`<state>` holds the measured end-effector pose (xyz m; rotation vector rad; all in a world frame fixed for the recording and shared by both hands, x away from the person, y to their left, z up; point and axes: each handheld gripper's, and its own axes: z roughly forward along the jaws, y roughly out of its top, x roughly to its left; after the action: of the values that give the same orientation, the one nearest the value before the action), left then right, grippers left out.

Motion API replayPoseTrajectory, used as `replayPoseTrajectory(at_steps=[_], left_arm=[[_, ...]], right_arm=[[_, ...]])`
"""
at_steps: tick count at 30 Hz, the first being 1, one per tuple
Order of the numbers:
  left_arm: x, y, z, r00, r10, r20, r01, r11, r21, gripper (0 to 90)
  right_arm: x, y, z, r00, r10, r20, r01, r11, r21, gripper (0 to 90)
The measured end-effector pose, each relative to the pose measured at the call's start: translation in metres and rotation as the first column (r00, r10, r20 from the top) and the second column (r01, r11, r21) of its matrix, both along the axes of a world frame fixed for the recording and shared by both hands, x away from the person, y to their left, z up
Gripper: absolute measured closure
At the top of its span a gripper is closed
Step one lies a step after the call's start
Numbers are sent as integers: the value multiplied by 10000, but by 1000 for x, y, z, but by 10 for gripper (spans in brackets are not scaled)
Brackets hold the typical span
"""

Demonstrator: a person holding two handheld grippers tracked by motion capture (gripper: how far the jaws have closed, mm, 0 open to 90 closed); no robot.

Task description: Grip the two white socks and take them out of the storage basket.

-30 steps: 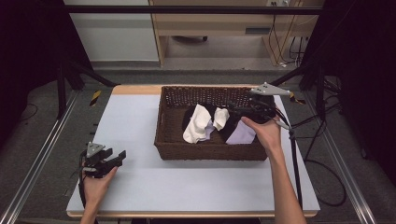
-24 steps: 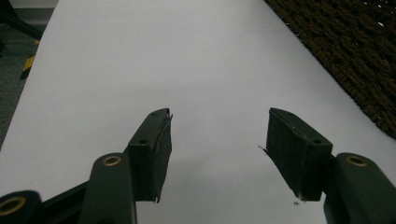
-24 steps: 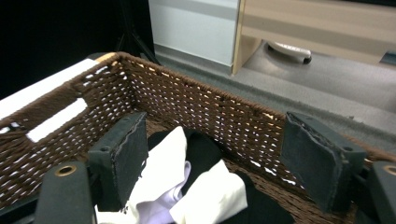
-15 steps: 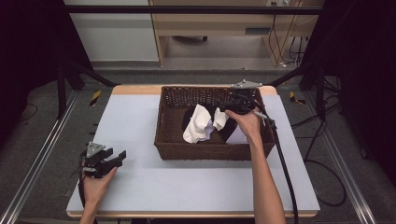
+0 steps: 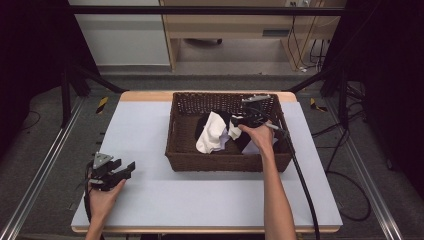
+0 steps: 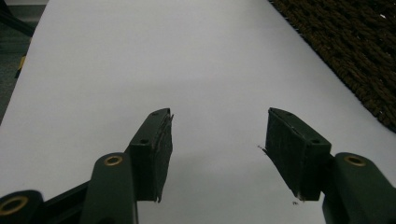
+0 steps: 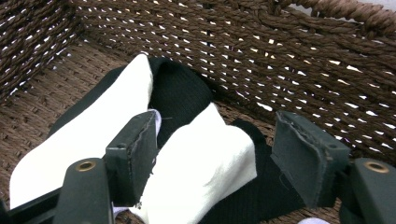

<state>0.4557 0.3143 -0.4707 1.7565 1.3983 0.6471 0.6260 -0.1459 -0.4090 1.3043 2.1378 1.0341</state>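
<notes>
A brown wicker basket (image 5: 176, 134) stands on the table's far middle and holds white cloths (image 5: 212, 133) and black cloths (image 5: 201, 125) in a heap. My right gripper (image 5: 239, 120) is down inside the basket, open. In the right gripper view its jaws straddle a folded white cloth (image 7: 201, 163) lying on a black cloth (image 7: 180, 93), near the woven wall (image 7: 261, 51). My left gripper (image 5: 126, 169) rests on the table at the near left, open, nothing between its jaws (image 6: 217, 149). The basket's side (image 6: 355, 60) lies off to its right.
The white tabletop (image 5: 145, 130) has a wooden far edge. A black cable (image 5: 300, 175) trails from the right gripper along the table's right side. Metal rails run down both sides. A wooden cabinet (image 5: 235, 30) stands beyond the table.
My right gripper has moved left and down from above the basket's right rim into the basket, over the cloths. The left gripper has stayed put.
</notes>
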Motion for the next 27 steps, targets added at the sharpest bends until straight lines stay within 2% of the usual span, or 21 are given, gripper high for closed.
replayPoseTrajectory(at_steps=[4, 6, 10, 12, 15, 16, 18, 20, 21, 24, 27], left_arm=[[0, -1, 0, 10000, -12, -21, 12, 10000, -27, 406], [0, -1, -1, 10000, -44, -49, 44, 10000, -27, 408], [1, -1, -2, 9999, -64, -114, 64, 10000, 21, 415], [1, -2, -1, 9999, -57, -99, 57, 10000, 27, 417], [1, -1, -2, 9999, -53, -119, 53, 10000, 59, 418], [1, -1, -2, 9999, -53, -119, 53, 10000, 59, 418], [1, 0, -2, 9999, 1, -141, -1, 10000, 45, 418], [2, 1, -2, 9999, 38, -163, -38, 10000, 41, 420], [2, 1, -3, 9998, 71, -183, -70, 10000, 37, 421], [2, 1, -3, 9998, 84, -187, -83, 10000, 46, 422], [2, 1, -3, 9998, 85, -195, -84, 10000, 33, 422]], right_arm=[[2, -1, -2, 9995, -111, -287, 112, 9999, 57, 331], [3, 0, -7, 9978, -53, -654, 57, 10000, 58, 361], [4, 0, -10, 9960, 77, -894, -73, 10000, 54, 422], [5, 1, -12, 9931, 157, -1160, -159, 9999, -8, 517], [5, 0, -12, 9881, 194, -1525, -205, 9998, -59, 603], [5, 0, -12, 9881, 194, -1525, -205, 9998, -59, 603], [5, 1, -12, 9820, 242, -1871, -249, 9997, -11, 691], [4, 1, -11, 9813, 381, -1887, -401, 9992, -68, 788], [3, 0, -8, 9798, 472, -1942, -454, 9989, 138, 835], [1, 0, -5, 9806, 564, -1876, -531, 9983, 226, 850], [-2, -1, 0, 9854, 592, -1598, -561, 9981, 240, 851]])
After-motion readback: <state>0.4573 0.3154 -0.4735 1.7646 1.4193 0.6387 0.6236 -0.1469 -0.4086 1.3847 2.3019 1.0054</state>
